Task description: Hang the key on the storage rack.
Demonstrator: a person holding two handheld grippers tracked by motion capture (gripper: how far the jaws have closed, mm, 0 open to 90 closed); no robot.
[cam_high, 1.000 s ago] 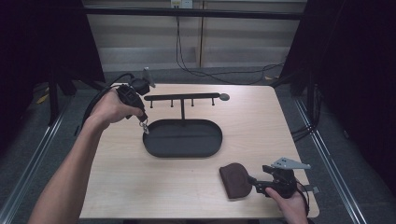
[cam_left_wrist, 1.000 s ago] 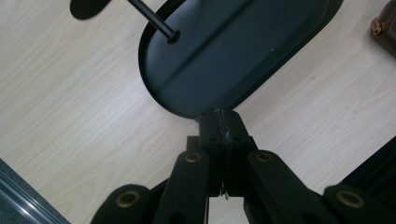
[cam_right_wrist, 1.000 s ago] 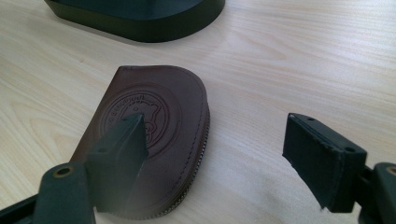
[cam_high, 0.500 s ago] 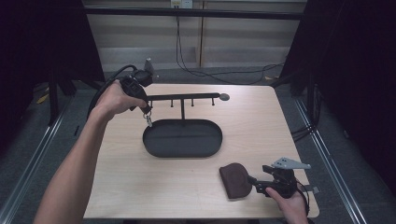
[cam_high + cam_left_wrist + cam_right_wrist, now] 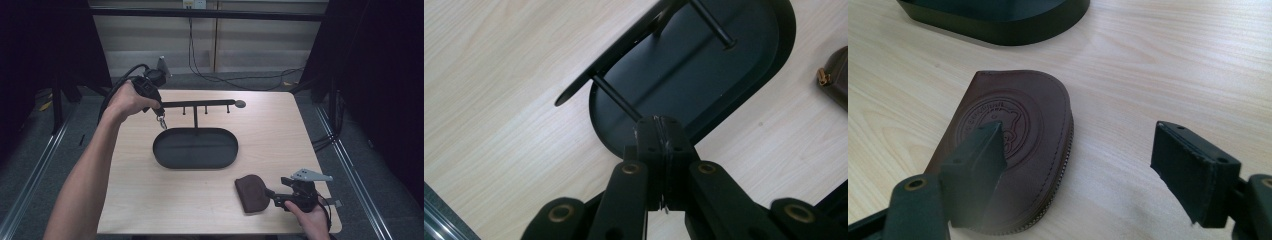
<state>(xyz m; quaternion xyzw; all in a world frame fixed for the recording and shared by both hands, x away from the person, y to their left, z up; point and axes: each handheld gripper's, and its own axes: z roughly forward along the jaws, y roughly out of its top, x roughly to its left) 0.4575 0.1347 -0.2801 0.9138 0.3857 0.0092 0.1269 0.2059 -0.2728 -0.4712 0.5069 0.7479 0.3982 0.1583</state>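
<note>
Pinching a small metal key ring (image 5: 162, 121), the left gripper (image 5: 159, 113) has its fingers (image 5: 646, 145) pressed together beside the one black hook stand (image 5: 196, 148). Fingers (image 5: 975, 160) of the right gripper (image 5: 1088, 165) stand wide over one brown leather pouch (image 5: 1013, 135), flat on the bench (image 5: 270, 130).

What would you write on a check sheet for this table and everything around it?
Surface: wooden table, pale and flat.
Job's things: black stand with an oval tray and a hook bar; brown leather pouch lying flat; metal ring, small and hanging.
Clutter: nothing seen.
Tools: left tool shut on the metal ring, by the hook bar's left end; right tool open at the brown leather pouch.
Cables: black cable trails from the left tool; floor cables behind the table.
Surroundings: dark curtains at the sides.
</note>
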